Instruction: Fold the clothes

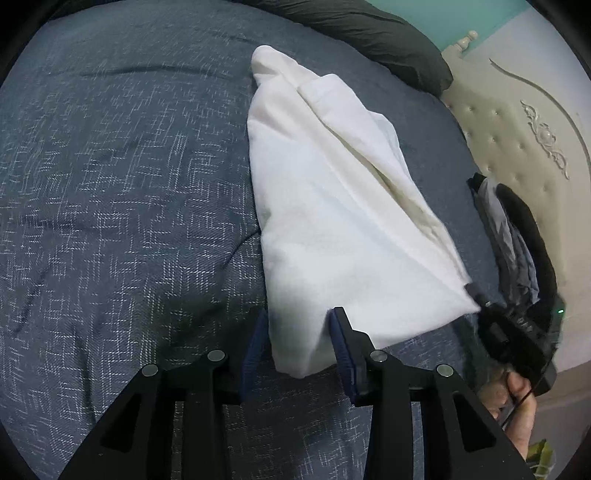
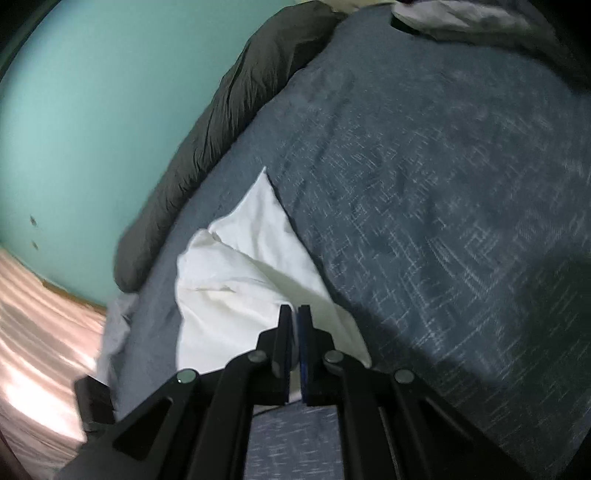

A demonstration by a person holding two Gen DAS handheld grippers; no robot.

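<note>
- White garment (image 1: 332, 206): folded lengthwise into a long strip, lying on the blue-grey bedspread (image 1: 122, 177). Far end sits toward the edge of the bed where the dark rolled blanket (image 1: 373, 33) lies; near end is lifted off the cover.
- Same garment in the right wrist view (image 2: 236, 280): creased, pointed corner flat on the bedspread (image 2: 424, 184), near edge raised to the gripper.
- Left gripper (image 1: 301, 332): jaws partly apart, a near corner of the garment hanging between them; cloth meets the right-hand pad, left-hand pad is partly behind the fabric. Cannot tell from this view whether the pads actually clamp it.
- Right gripper (image 2: 294, 332): jaws drawn nearly together, a thin hem of the garment pinched between the pads. In the left wrist view the right gripper (image 1: 476, 295) is at the garment's other near corner, image blurred, cloth stretched to its tip.
- Person's hand (image 1: 517, 398) wraps the right gripper's handle.
- Dark and grey clothes (image 1: 517, 240) piled near the bed edge by the cream tufted headboard (image 1: 517, 140).
- Teal wall (image 2: 92, 122) behind the rolled blanket (image 2: 229, 122).
</note>
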